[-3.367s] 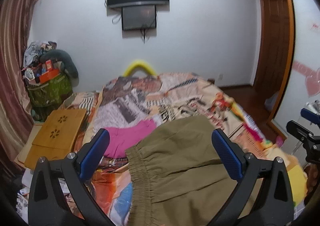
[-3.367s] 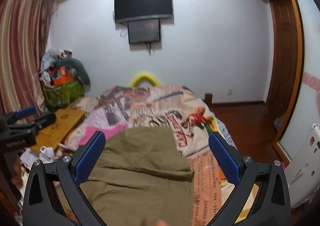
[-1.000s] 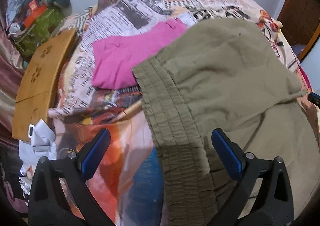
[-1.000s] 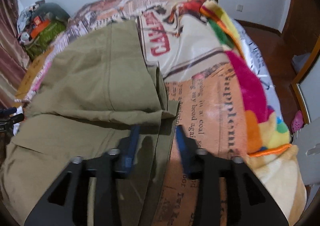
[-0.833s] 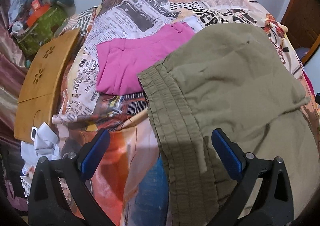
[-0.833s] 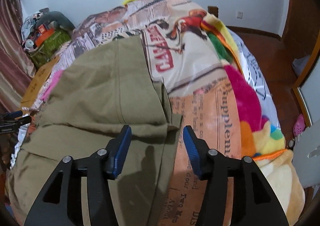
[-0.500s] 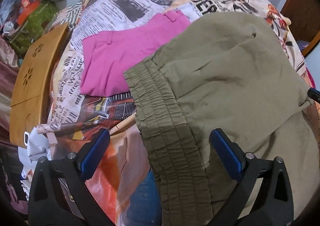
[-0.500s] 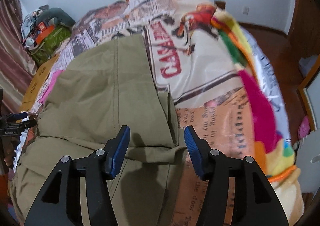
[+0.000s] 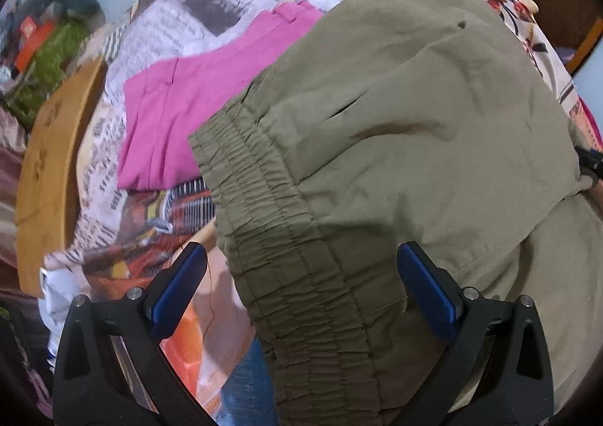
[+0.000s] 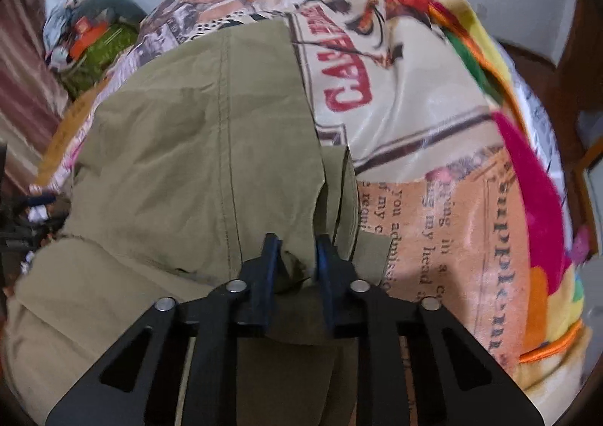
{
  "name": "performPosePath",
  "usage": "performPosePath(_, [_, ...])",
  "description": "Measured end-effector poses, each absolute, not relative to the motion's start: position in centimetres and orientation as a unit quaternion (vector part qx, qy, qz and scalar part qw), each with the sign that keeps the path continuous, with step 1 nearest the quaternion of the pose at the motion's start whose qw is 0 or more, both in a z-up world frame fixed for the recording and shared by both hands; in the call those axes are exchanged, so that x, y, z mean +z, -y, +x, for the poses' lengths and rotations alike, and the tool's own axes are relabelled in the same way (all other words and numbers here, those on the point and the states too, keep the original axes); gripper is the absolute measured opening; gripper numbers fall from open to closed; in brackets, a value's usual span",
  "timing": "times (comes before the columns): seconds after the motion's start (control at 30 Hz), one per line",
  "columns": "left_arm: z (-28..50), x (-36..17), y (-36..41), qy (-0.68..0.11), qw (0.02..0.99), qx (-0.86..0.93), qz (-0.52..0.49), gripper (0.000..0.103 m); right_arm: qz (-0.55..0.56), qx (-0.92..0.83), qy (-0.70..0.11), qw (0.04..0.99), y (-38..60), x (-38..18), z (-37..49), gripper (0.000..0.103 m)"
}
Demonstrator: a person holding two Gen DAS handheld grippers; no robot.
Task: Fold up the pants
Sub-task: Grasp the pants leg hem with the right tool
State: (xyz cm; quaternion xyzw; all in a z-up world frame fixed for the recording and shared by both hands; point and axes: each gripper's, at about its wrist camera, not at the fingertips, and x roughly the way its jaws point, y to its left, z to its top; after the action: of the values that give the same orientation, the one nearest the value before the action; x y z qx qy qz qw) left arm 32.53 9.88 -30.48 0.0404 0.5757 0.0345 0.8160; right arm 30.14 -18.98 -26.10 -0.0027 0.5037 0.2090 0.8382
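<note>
Pinching a bunched fold of pants (image 10: 196, 147) with right hand-held gripper (image 10: 296, 256) — jaws closing, cloth between the pads. Left hand-held gripper (image 9: 301, 279) wide, hovering over the elastic waistband (image 9: 271, 222), gripping nothing. Pants spread on bed (image 10: 414, 117), partly folded over themselves, overlapping pink garment (image 9: 181, 105) at the waistband side. Wooden board (image 9: 49, 147) beside bed.

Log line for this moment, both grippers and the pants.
right gripper: closing on bunched khaki pants fold | left gripper: open over waistband | stage: gripping
</note>
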Motion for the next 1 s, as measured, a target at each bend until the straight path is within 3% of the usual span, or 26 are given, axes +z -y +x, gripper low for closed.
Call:
performPosePath(0.27, [32.4, -30.1, -9.9, -0.545, 0.824, 0.100, 0.118, 0.103, -0.023, 0.189, -0.454, 0.870, 19.3, -24.6, 29.2, 0.012])
performPosePath(0.43, [32.4, -30.5, -12.6, -0.555, 0.825, 0.089, 0.059, 0.103, -0.009, 0.185, -0.454, 0.871, 19.7, -25.1, 29.6, 0.011])
performPosePath(0.73, [32.2, -30.6, -11.8, -0.539, 0.831, 0.102, 0.090, 0.103, -0.003, 0.184, -0.461, 0.868, 19.7, -24.7, 29.4, 0.012])
performPosePath(1.0, [31.5, -28.1, -13.0, -0.532, 0.839, 0.106, 0.044, 0.102, 0.005, 0.173, -0.451, 0.876, 20.6, -22.2, 29.3, 0.018])
